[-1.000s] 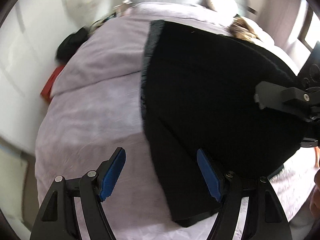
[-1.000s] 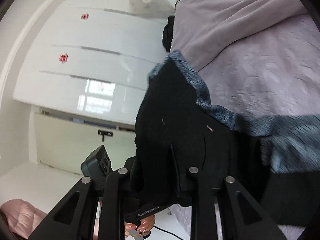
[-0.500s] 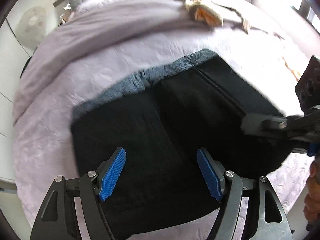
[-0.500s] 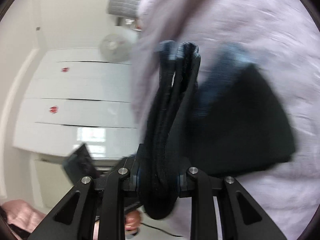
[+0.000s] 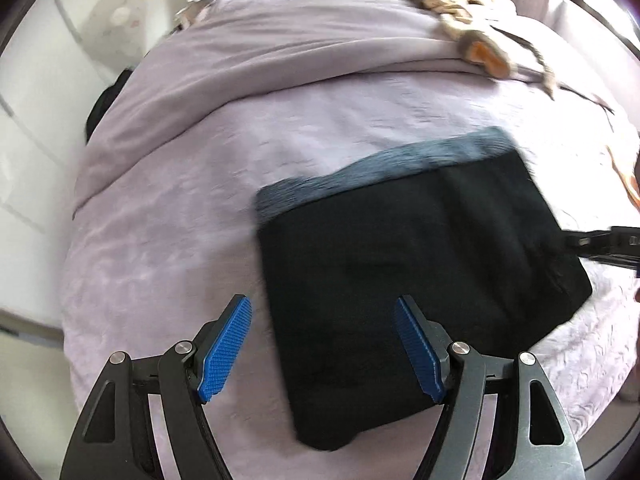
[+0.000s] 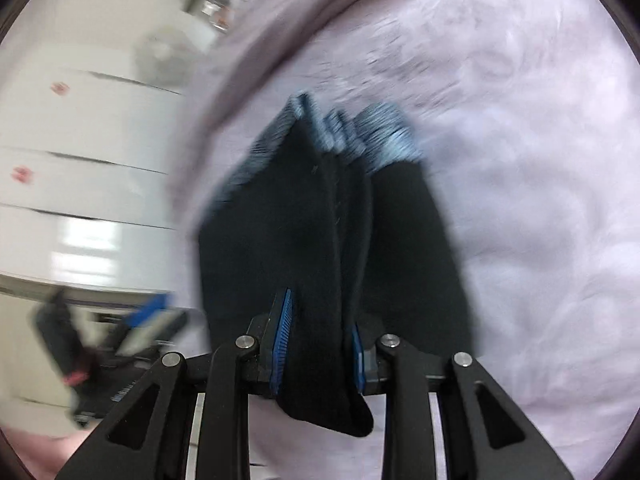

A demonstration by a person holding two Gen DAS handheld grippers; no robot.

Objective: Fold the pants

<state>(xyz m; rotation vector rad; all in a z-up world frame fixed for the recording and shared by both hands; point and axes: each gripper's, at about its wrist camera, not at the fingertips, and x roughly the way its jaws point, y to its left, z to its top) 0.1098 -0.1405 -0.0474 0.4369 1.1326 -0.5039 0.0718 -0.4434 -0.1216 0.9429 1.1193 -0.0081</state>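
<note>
The black pants [image 5: 416,264] with a grey-blue waistband lie folded into a thick rectangle on the lilac bed cover [image 5: 200,200]. My left gripper [image 5: 324,348] is open and empty, hovering over the near left corner of the pants. My right gripper [image 6: 320,344] is shut on the folded edge of the pants [image 6: 316,248], with the stacked layers standing between its blue pads. It also shows as a black bar at the right edge of the left wrist view [image 5: 600,240].
A brown and orange garment [image 5: 464,20] lies at the far side of the bed. White wardrobe doors [image 6: 80,160] and a fan [image 5: 116,20] stand to the left. The bed's near edge runs just below the pants.
The pants have come down from hanging to lying folded flat on the bed. My right gripper kept hold and moved to the right side. My left gripper stayed open and shifted left.
</note>
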